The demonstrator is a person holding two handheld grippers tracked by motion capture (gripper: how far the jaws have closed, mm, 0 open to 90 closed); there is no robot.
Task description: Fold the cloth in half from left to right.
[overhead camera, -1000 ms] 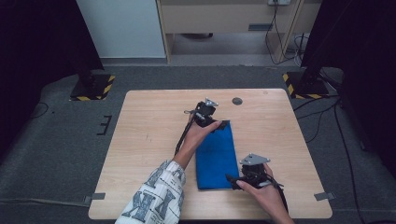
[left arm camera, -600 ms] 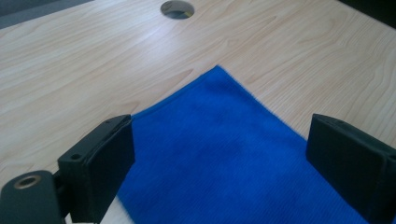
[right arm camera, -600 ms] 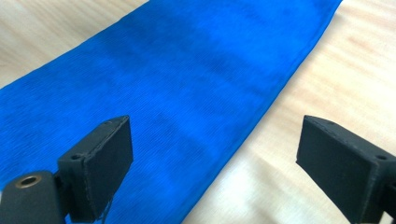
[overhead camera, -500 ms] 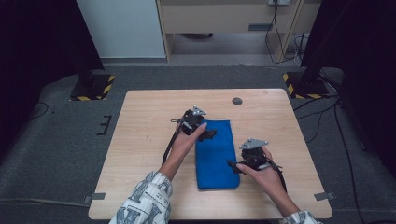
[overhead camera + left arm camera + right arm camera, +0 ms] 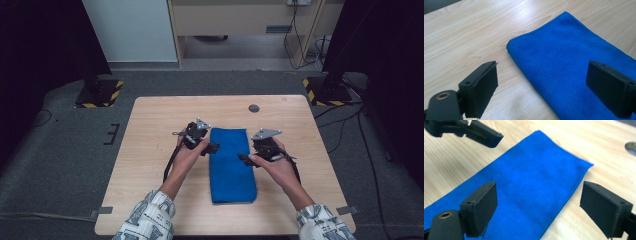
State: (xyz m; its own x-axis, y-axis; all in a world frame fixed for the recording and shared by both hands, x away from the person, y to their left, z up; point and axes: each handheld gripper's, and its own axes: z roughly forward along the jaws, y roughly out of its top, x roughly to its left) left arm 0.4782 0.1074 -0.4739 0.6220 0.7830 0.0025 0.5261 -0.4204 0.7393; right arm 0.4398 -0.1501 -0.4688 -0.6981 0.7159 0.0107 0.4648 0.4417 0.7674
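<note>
A blue cloth (image 5: 231, 165), folded into a long strip, lies flat in the middle of the wooden table (image 5: 160, 115). My left gripper (image 5: 212, 148) hovers at the cloth's left edge near its far end, open. Its black jaws (image 5: 546, 87) straddle the cloth's (image 5: 574, 62) corner without touching it. My right gripper (image 5: 243, 159) hangs over the cloth's right edge, open. In the right gripper view its jaws (image 5: 539, 207) stand wide above the cloth (image 5: 529, 182); they have just been closing slightly with nothing pinched. A jaw of the left gripper (image 5: 481, 135) shows beyond.
A small dark round disc (image 5: 254, 108) sits in the tabletop near the far edge. Black stands with yellow-black striped bases (image 5: 97, 92) (image 5: 325, 90) flank the table on the floor. Bare wood lies on both sides of the cloth.
The left gripper has drawn back from the cloth's far end to its left edge. The right gripper has moved from the near right corner farther up along the right edge. The cloth stays flat.
</note>
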